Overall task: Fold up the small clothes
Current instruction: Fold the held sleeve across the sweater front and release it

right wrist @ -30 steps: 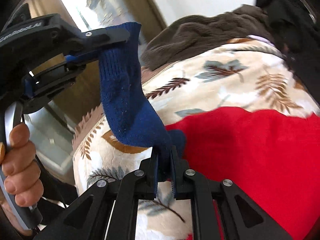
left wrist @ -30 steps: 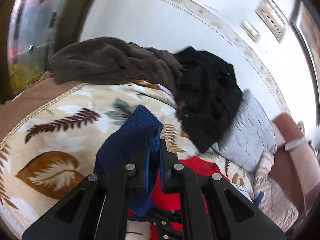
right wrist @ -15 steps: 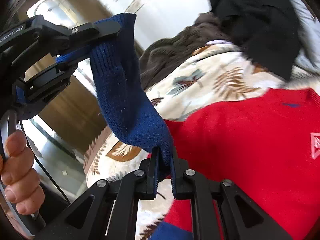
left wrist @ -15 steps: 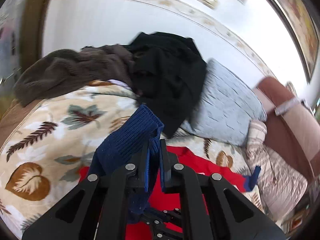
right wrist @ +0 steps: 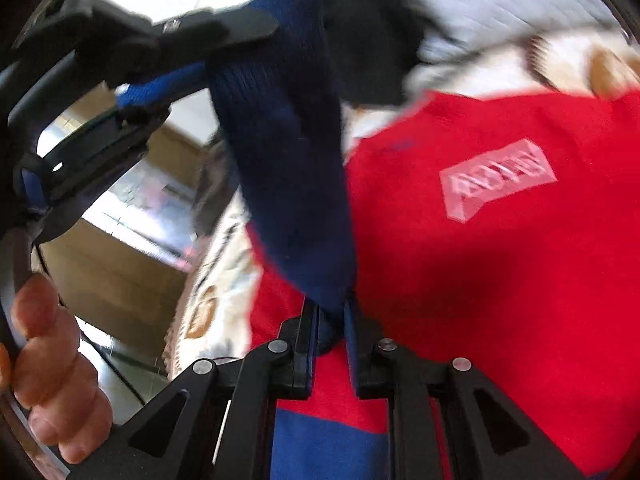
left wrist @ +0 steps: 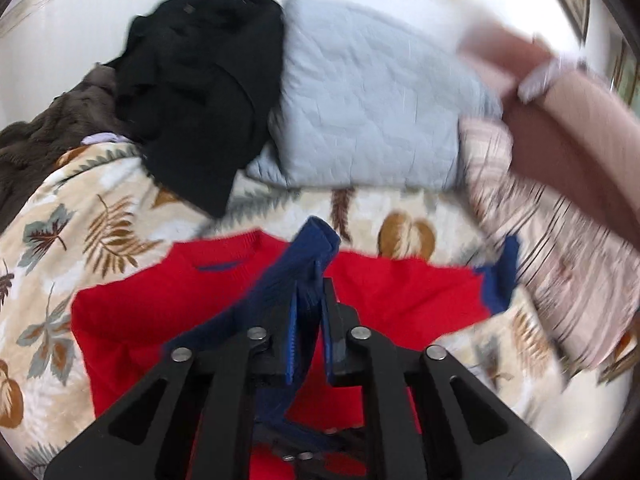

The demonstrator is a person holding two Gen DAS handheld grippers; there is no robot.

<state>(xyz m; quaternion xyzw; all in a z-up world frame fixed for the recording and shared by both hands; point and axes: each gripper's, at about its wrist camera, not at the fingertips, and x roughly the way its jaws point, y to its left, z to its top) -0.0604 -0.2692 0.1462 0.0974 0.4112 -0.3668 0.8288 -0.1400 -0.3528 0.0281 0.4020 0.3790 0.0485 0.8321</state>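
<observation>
Two grippers' jaws just opening, navy cuff [right wrist: 288, 152] seemingly between, blurred

a bed spread with a cream blanket [left wrist: 120, 216] printed with brown and grey-green leaves fills the scene under the tool. beyond the tool, a pale grey quilted pillow [left wrist: 372, 112] leans on a white wall [left wrist: 60, 20] edged by a patterned border. right of the pillow lies a striped cushion [left wrist: 560, 248] and blurred pinkish-brown upholstery [left wrist: 580, 128]. in the right wrist view, bright daylight falls on brown wooden furniture [right wrist: 116, 272] at the left.
</observation>
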